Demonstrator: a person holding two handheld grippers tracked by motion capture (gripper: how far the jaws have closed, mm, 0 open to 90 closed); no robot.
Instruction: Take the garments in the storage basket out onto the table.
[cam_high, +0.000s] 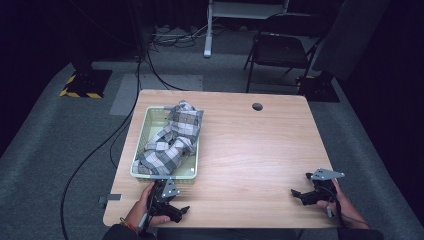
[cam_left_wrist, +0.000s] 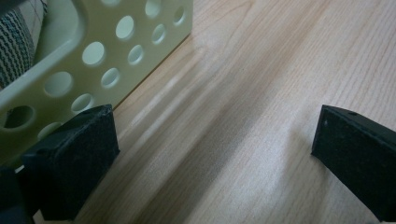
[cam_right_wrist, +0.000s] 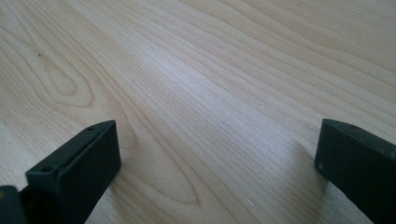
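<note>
Pale wood tabletop (cam_high: 250, 150) under us: at its near edge our left tongs (cam_high: 181, 210) and right tongs (cam_high: 297, 194) rest, both spread wide and empty, hands low. Just beyond the left tongs sits the basket (cam_high: 165, 175), its checked cloth (cam_high: 172, 137) partly hidden.

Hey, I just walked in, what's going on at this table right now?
A person sits at a wooden table with a gripper in each hand. Both rest low near the table's near edge, fingers spread wide with nothing between them. The left gripper sits just beside the near end of a pale green perforated basket, which holds a crumpled checked cloth. The right gripper is far off on the other side, over bare wood. The cloth lies untouched in the basket.
</note>
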